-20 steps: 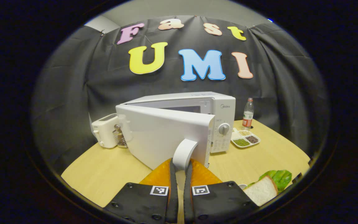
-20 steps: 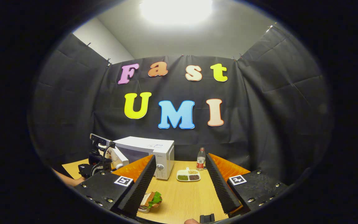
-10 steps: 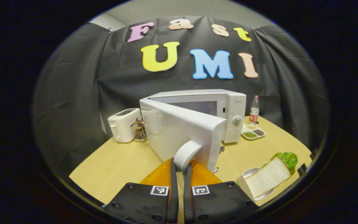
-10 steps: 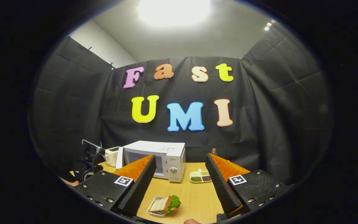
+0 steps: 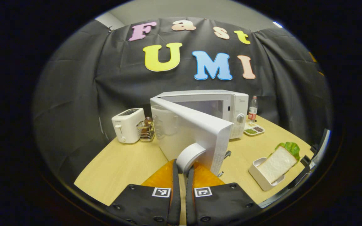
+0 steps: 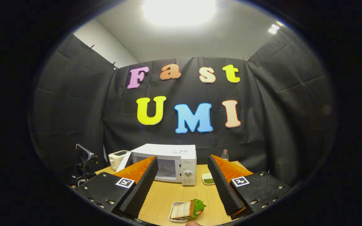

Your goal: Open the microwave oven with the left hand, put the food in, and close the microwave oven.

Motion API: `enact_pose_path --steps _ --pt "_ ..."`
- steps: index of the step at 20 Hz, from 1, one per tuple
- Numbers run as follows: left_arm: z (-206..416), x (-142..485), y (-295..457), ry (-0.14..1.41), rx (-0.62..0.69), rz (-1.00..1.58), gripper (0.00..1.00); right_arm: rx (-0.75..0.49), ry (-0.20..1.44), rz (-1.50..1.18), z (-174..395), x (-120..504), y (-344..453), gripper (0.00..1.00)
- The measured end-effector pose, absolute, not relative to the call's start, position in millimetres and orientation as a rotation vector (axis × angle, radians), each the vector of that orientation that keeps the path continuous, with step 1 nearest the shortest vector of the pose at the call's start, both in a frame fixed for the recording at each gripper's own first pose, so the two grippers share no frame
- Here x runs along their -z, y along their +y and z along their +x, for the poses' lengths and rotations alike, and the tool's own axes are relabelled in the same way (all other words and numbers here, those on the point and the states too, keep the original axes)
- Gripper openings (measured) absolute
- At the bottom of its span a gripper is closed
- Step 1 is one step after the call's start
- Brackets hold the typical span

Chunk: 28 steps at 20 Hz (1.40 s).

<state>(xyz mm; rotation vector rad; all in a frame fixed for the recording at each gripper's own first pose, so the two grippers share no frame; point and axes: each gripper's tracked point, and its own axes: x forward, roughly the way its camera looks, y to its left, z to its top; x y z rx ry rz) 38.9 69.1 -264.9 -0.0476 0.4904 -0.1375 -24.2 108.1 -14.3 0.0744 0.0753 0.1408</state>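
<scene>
- The desk [image 5: 121, 163] carries everything you need: the microwave [image 5: 228, 105] stands toward the back, with the sandwich in its small white tray [image 5: 276, 164] nearer you, off to the right in the left gripper view.
- The microwave door [image 5: 193, 131] is swung partway out on its hinge at the left side, so the cavity is open. I judge the opening step to be in hand and close to done, with the food not yet moved.
- Your left tongs [image 5: 181, 171] are closed on the white door handle [image 5: 189, 155], both orange fingers pressing its sides.
- Your right tongs [image 6: 182, 175] are held wide apart and carry nothing. They hang above the desk, with the sandwich [image 6: 187, 209] low between the fingers in the right gripper view and the microwave beyond it.
- Next, as I read it, you should take the door a little wider, enough for the tray to pass the door's edge, then let go of the handle or simply hold it there.
- After that, bring the right tongs down over the tray and grip its rim, not the bread, which looks soft and would likely squash.
- Mind the door's free edge: it stands between the tray and the cavity, so I would carry the tray in round it from the right.
- Toaster [image 5: 126, 125], small rack [image 5: 145, 130], bottle [image 5: 252, 110] and divided dish [image 5: 254, 129] stand well apart from that path.
</scene>
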Motion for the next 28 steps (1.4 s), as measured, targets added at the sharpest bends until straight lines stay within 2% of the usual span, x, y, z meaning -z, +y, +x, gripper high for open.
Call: enact_pose_path --steps 5,10,13,14,15,16,19,21,25,27,28 --pt "34.7 268.5 111.8 0.484 0.157 -0.029 0.16 -0.114 0.081 0.077 -18.9 18.3 133.9 0.96" --pt "30.2 272.0 150.9 0.493 0.129 -0.032 0.14 -0.093 0.086 0.057 -14.5 20.2 146.4 0.96" --pt "25.8 271.1 161.6 0.493 0.109 -0.082 0.22 -0.107 0.091 0.065 -11.3 18.1 147.8 0.96" --pt "21.9 271.2 165.6 0.486 0.087 -0.077 0.21 -0.111 0.091 0.064 -9.4 17.9 146.5 0.96" --pt "17.6 267.9 170.4 0.478 0.067 -0.071 0.34 -0.115 0.101 0.060 -7.0 19.7 144.5 0.96" --pt "12.2 263.7 174.3 0.464 0.047 -0.072 0.25 -0.123 0.111 0.058 -5.5 22.7 143.4 0.96" --pt "-2.7 241.3 183.0 0.430 0.003 -0.085 0.80 -0.136 0.145 0.066 2.2 30.8 136.3 0.96" --pt "-14.0 216.3 190.1 0.385 -0.027 -0.063 0.99 -0.138 0.190 0.074 8.0 44.7 127.6 0.96" --pt "-25.9 157.9 188.3 0.286 -0.065 -0.041 0.94 -0.160 0.319 0.125 17.9 84.2 115.8 0.97" --pt "-28.8 136.3 179.2 0.249 -0.071 -0.054 0.99 -0.185 0.386 0.145 23.3 106.0 110.3 0.97" --pt "-31.0 127.2 177.3 0.233 -0.076 -0.061 0.96 -0.193 0.414 0.149 24.8 118.1 106.5 0.97"
